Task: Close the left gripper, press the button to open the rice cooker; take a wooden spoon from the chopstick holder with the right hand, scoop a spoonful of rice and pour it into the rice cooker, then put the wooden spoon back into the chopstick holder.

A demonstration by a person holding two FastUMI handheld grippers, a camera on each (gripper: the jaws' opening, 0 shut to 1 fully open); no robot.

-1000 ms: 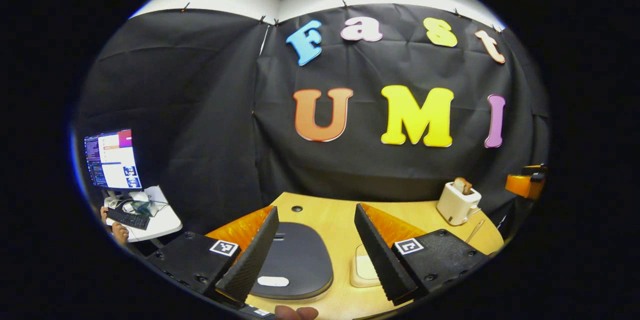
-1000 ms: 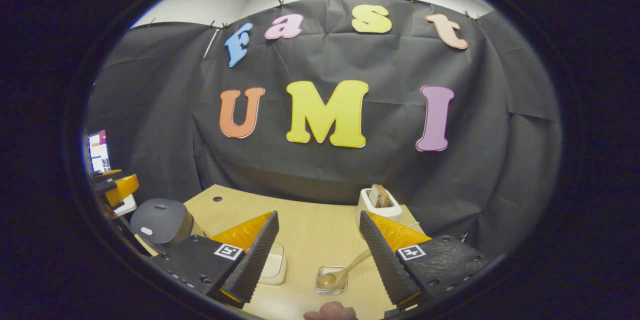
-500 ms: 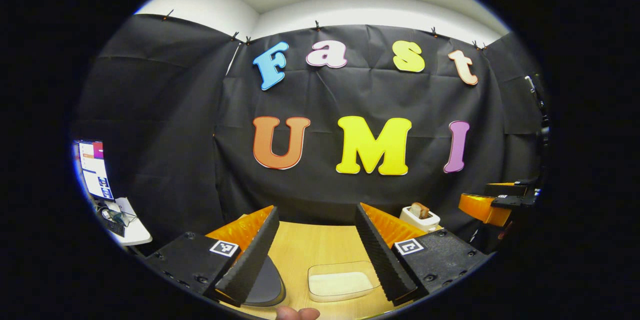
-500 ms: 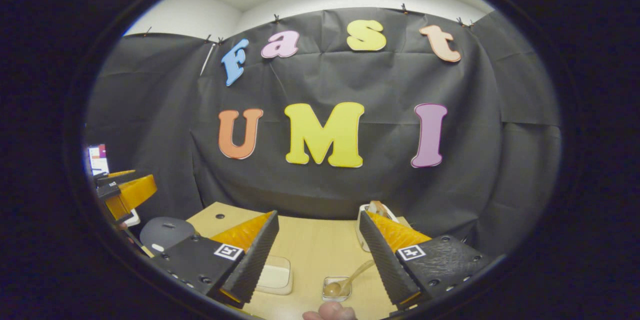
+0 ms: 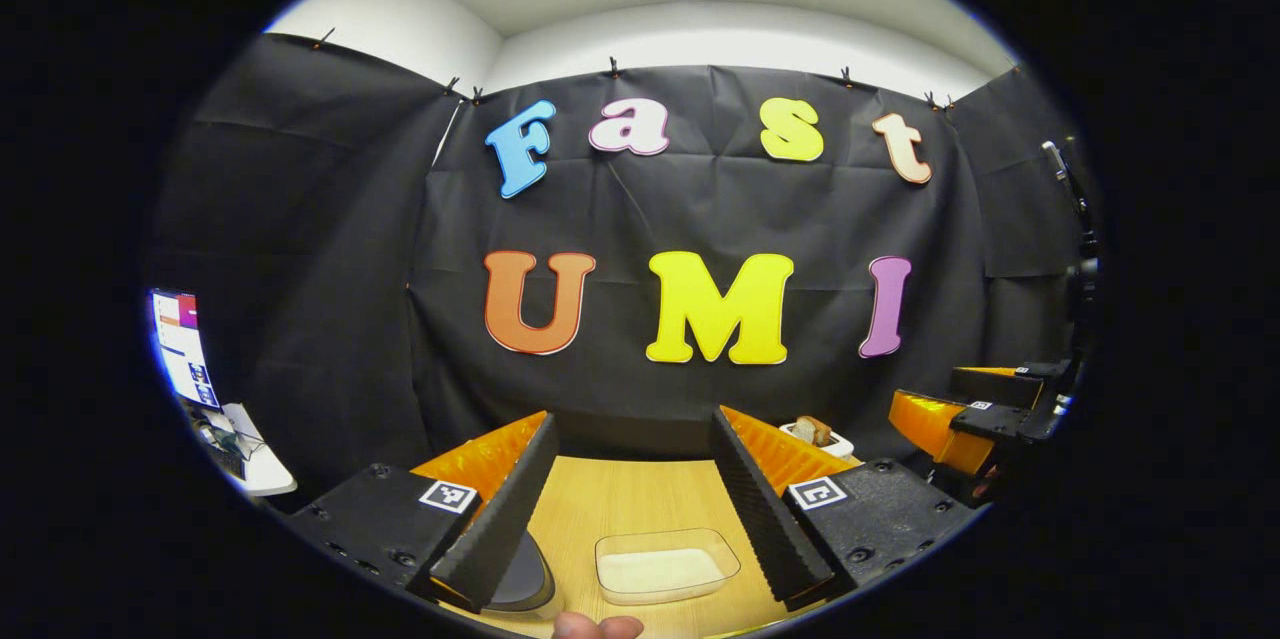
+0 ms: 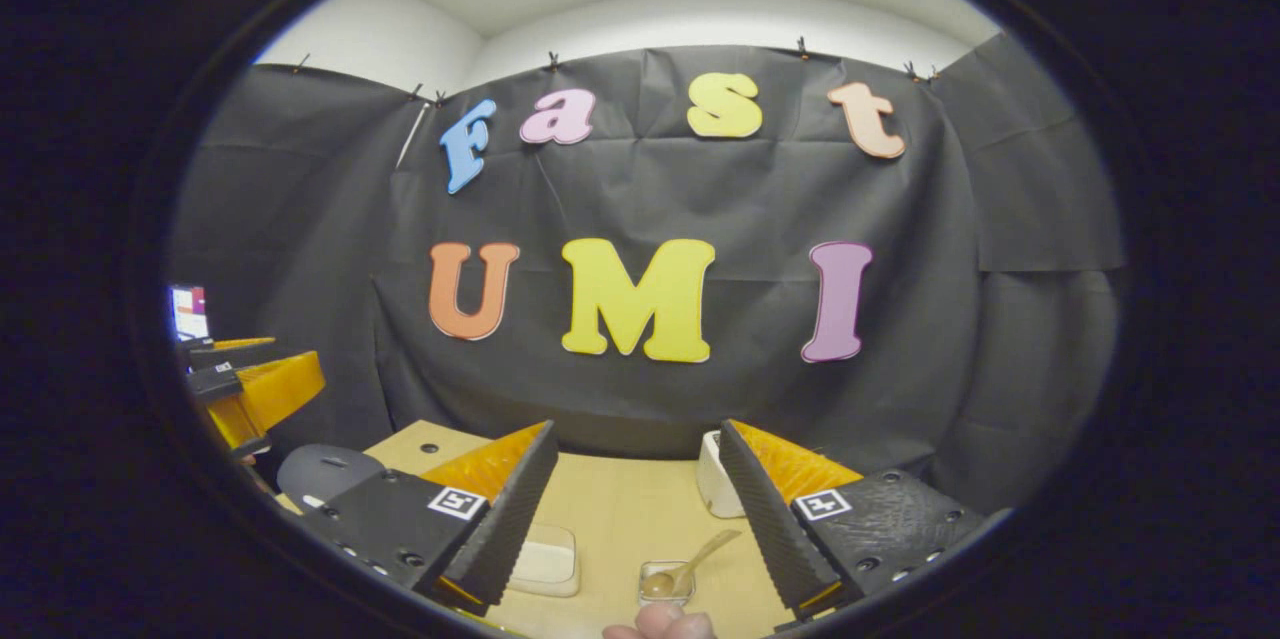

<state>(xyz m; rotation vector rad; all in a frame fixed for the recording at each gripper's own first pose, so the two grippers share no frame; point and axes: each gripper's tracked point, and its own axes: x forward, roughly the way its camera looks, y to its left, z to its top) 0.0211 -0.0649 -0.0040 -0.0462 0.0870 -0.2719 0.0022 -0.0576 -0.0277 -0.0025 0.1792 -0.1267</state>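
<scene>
Both the left gripper (image 5: 630,509) and the right gripper (image 6: 635,509) hang above the table (image 6: 620,509), fingers apart and empty. The cooker (image 6: 325,472) looks lidded, probably unpressed. The spoon (image 6: 685,569) rests in its holder (image 6: 665,582). Next, the left gripper must close and press.

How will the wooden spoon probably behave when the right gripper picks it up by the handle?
The wooden spoon looks thin and rigid, so it likely stays stiff and feels light. Its handle is narrow against the wide-open right gripper, so it may pivot if held off-centre. It leans with its bowl in a small clear holder, which looks light and could shift or tip.
</scene>
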